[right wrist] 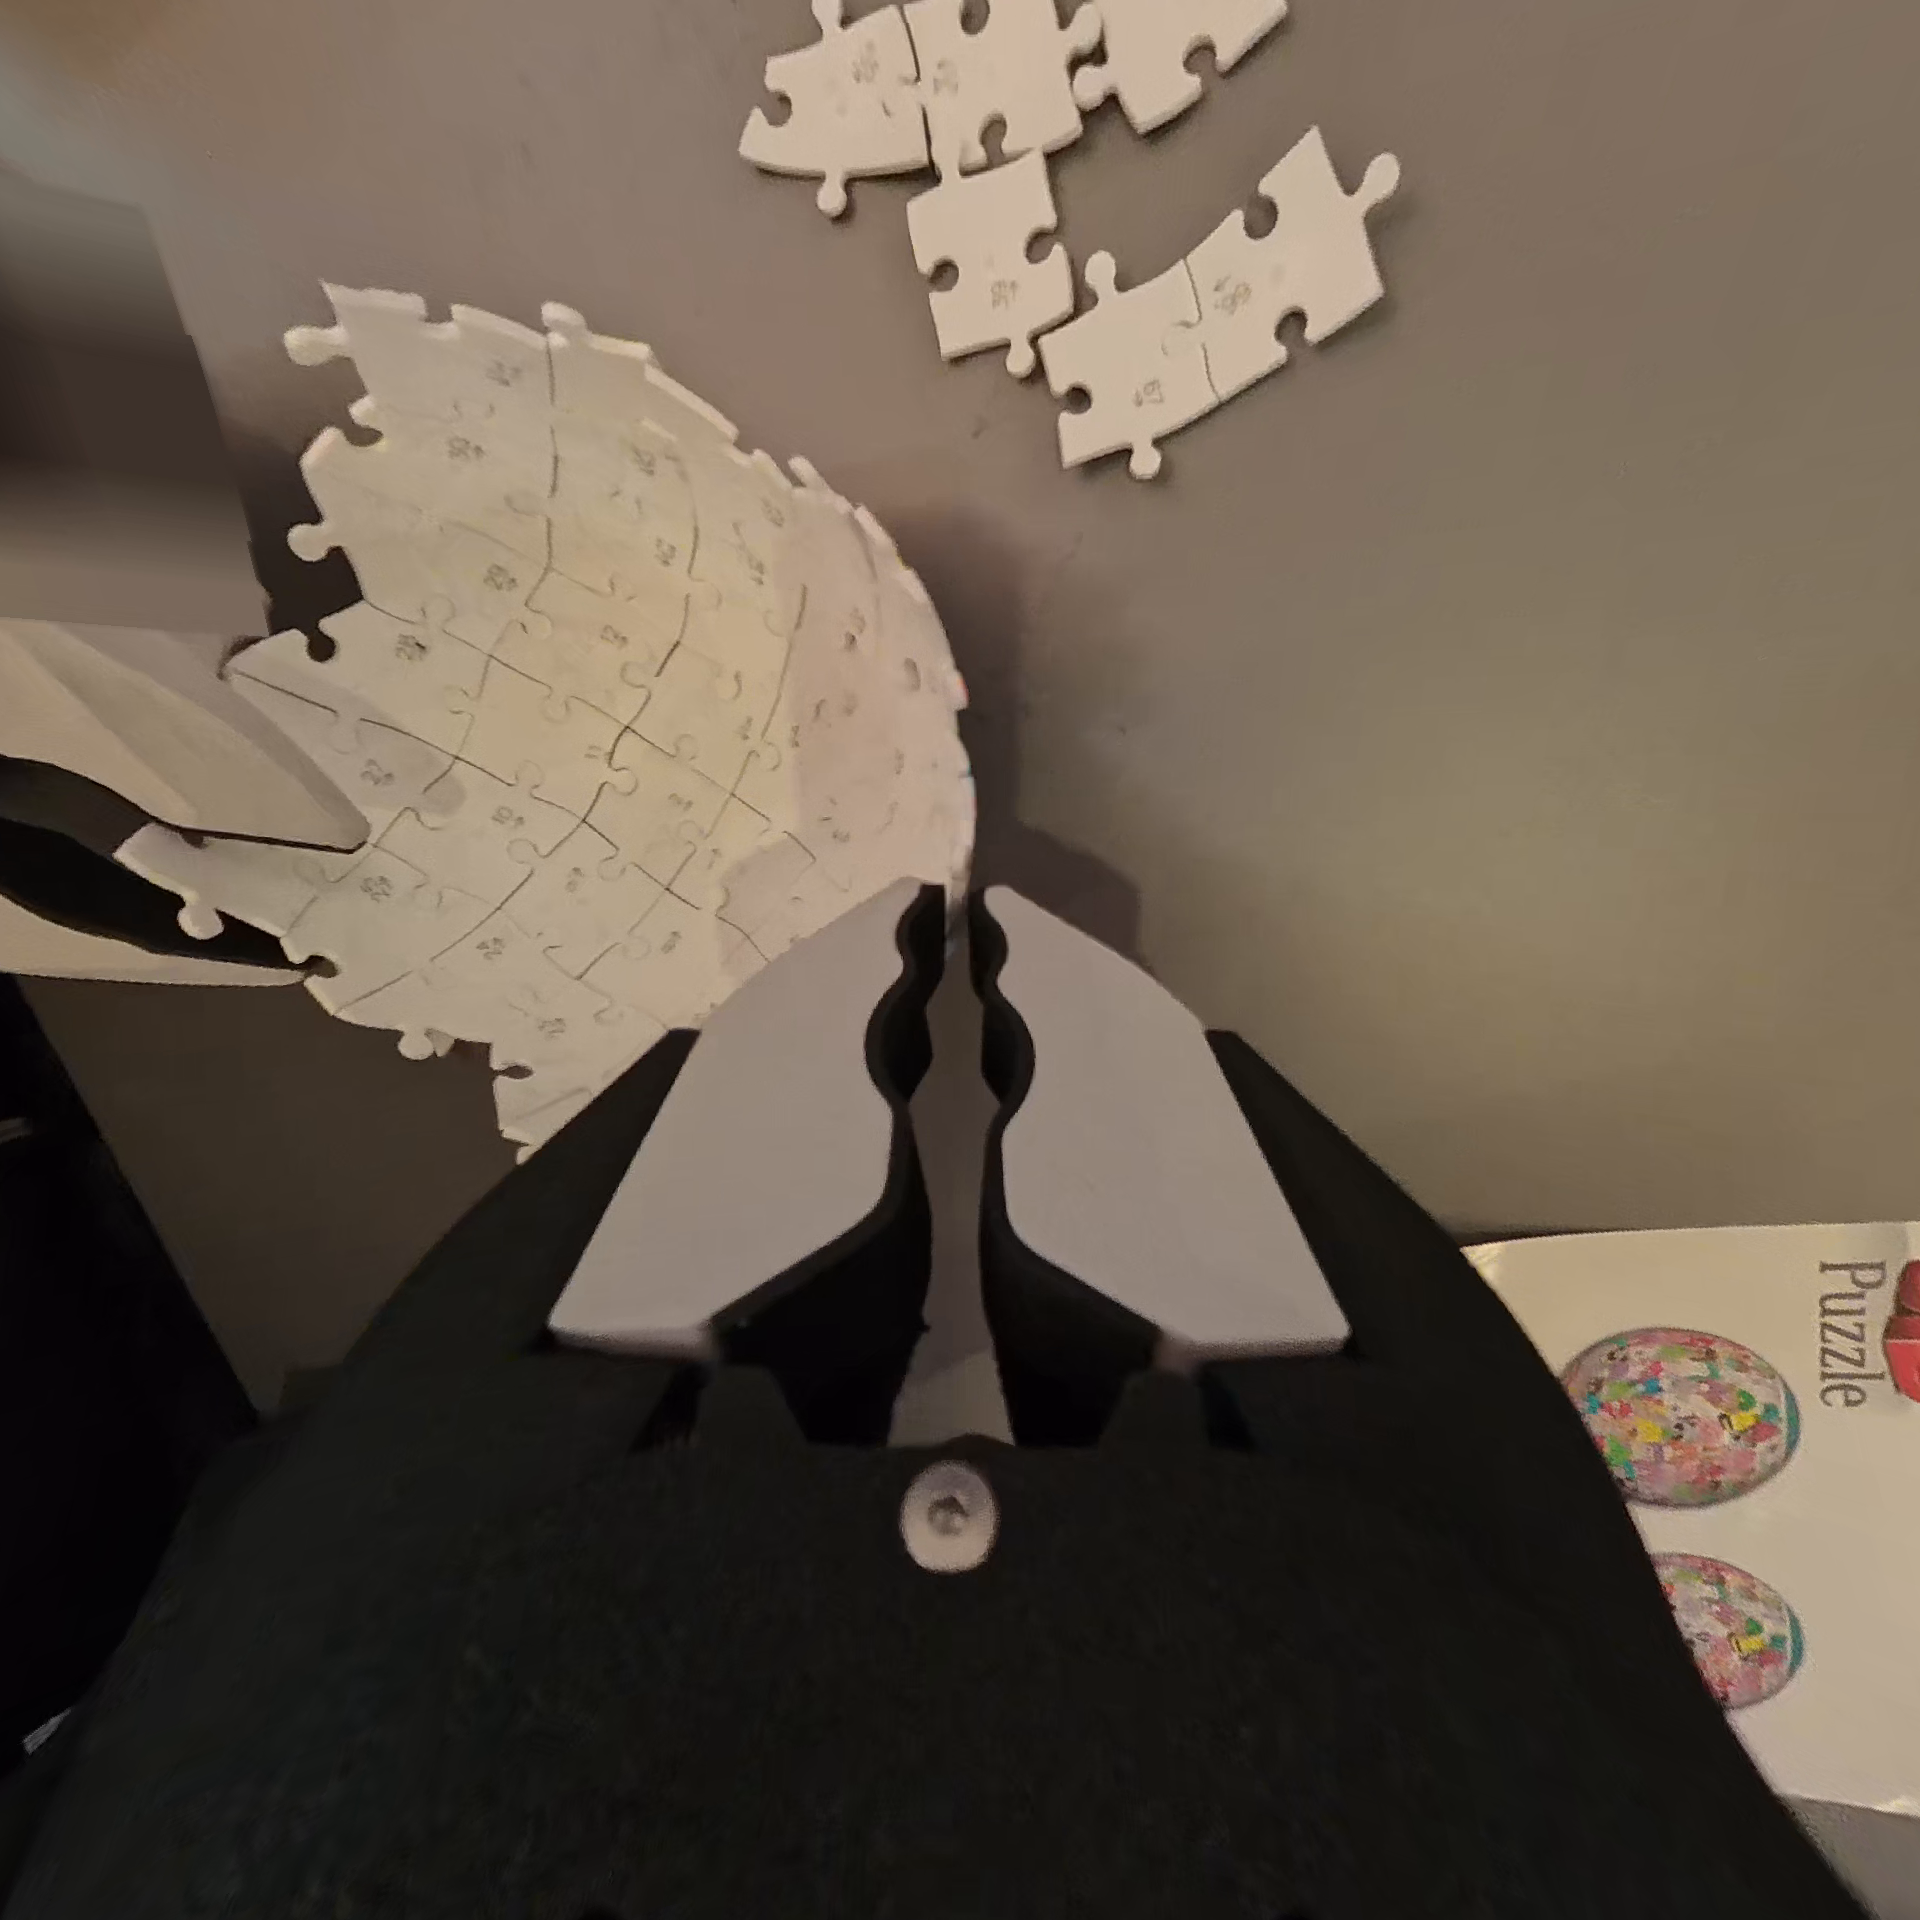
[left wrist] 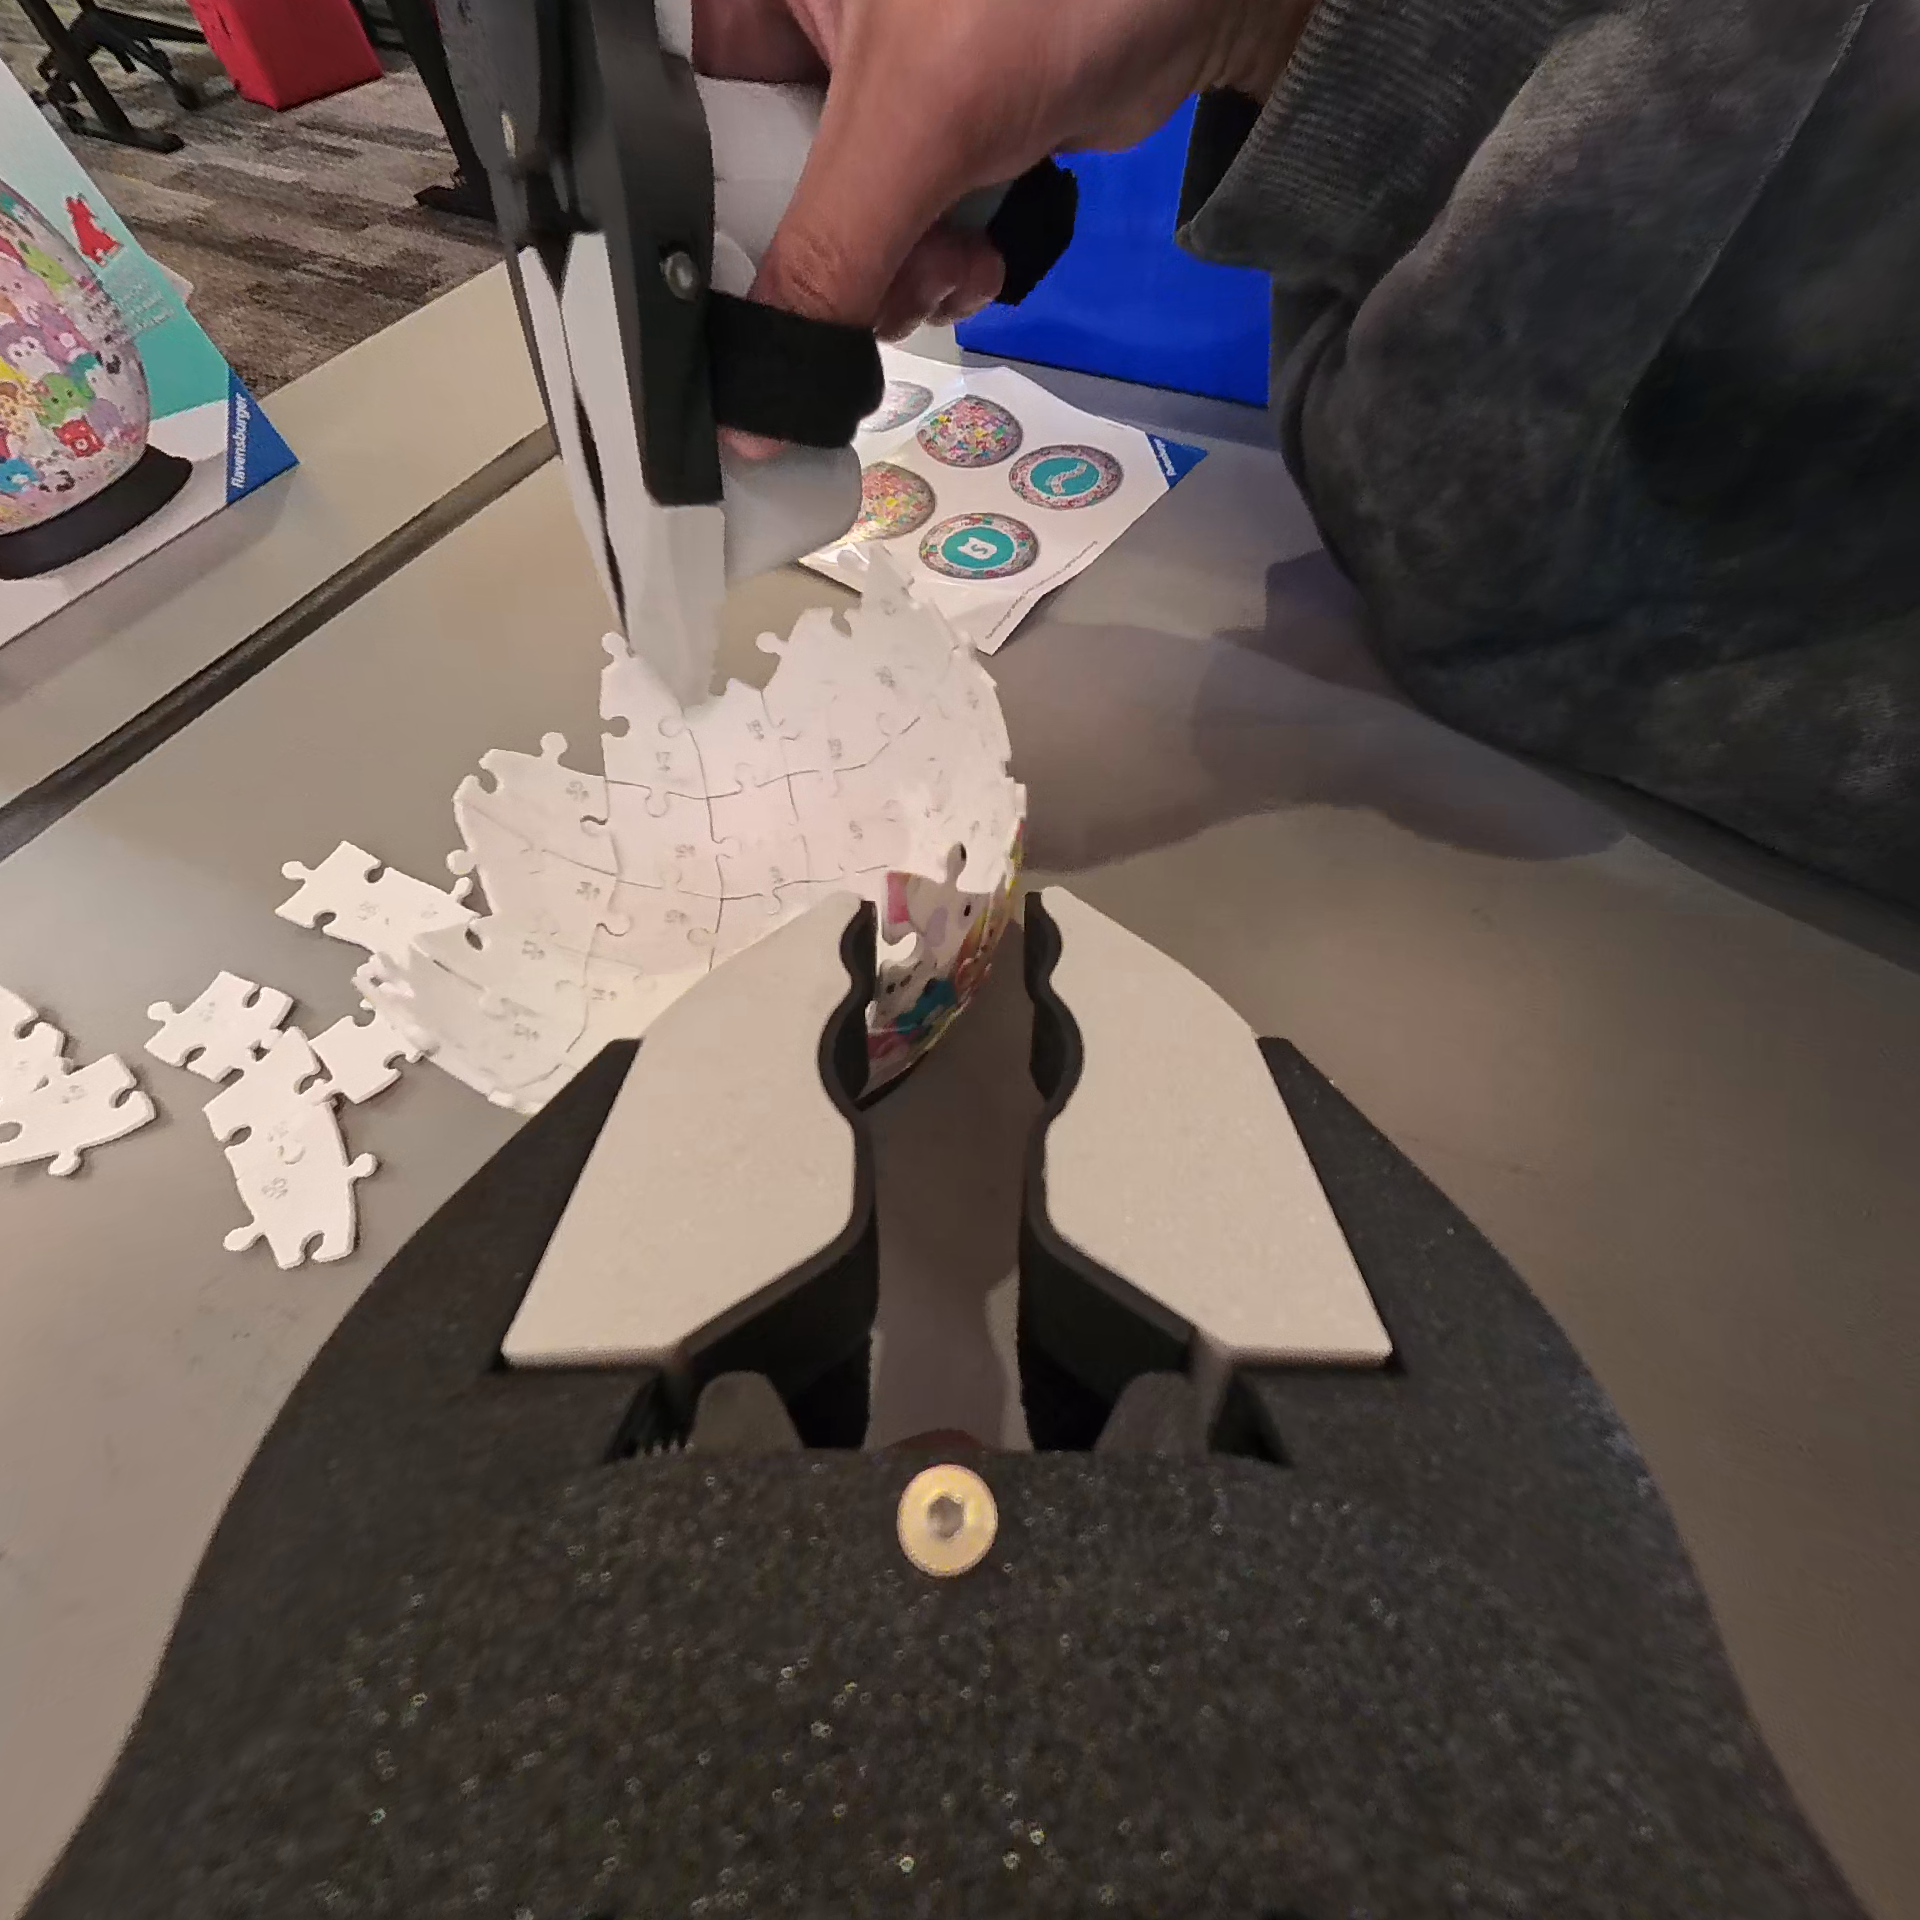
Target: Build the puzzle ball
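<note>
Grey table (left wrist: pixel 1351 1091); patterned carpet (left wrist: pixel 312 208); blue box (left wrist: pixel 1122 301) behind

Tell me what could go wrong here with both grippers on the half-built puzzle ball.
Both the left gripper and right gripper pinch only the thin rim of the half-built ball; twisting or pulling could pop its seams open. The loose pieces lie right beside it and could get knocked around.
</note>
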The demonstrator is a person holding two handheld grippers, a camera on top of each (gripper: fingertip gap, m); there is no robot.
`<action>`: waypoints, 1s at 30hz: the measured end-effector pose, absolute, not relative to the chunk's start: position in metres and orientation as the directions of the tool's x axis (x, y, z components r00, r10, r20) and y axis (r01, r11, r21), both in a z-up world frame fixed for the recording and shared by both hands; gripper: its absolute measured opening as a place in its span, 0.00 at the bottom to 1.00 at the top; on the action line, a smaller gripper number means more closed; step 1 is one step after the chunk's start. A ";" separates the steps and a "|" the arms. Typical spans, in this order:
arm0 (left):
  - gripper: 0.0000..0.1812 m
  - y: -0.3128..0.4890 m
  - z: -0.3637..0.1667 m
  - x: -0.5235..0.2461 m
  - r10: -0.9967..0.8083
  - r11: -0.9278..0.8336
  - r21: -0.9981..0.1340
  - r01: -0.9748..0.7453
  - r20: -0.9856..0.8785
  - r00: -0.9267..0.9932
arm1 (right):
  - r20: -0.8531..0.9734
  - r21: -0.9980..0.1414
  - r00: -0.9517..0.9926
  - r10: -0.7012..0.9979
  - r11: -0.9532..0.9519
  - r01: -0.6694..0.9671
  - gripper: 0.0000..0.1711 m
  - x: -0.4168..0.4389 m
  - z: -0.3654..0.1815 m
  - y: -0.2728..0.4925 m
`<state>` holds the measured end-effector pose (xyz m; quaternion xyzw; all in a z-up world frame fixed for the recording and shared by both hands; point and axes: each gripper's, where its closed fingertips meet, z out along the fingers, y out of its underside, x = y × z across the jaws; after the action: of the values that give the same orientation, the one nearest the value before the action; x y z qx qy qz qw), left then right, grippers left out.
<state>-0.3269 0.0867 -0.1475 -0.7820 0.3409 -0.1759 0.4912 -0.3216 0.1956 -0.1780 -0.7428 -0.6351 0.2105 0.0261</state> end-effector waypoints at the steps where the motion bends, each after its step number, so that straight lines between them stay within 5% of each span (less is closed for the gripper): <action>1: 0.14 0.087 -0.148 -0.327 -0.706 -0.285 -0.888 -0.360 -0.060 0.705 | -0.272 -0.305 0.109 0.956 -0.193 0.933 0.02 -0.322 -0.178 0.196; 16: 0.15 0.087 -0.149 -0.325 -0.710 -0.287 -0.886 -0.364 -0.059 0.702 | -0.222 -0.280 0.127 0.967 -0.188 0.941 0.02 -0.323 -0.177 0.196; 20: 0.14 0.086 -0.149 -0.326 -0.710 -0.288 -0.886 -0.364 -0.057 0.701 | -0.234 -0.291 0.130 0.963 -0.197 0.936 0.09 -0.325 -0.174 0.195; 30: 0.15 0.086 -0.149 -0.325 -0.712 -0.289 -0.884 -0.367 -0.058 0.700 | -0.207 -0.292 0.136 0.969 -0.194 0.937 0.02 -0.325 -0.173 0.198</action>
<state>-0.3252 0.0863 -0.1495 -0.7830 0.3444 -0.1772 0.4867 -0.3246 0.1983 -0.1731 -0.7522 -0.6333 0.1761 0.0456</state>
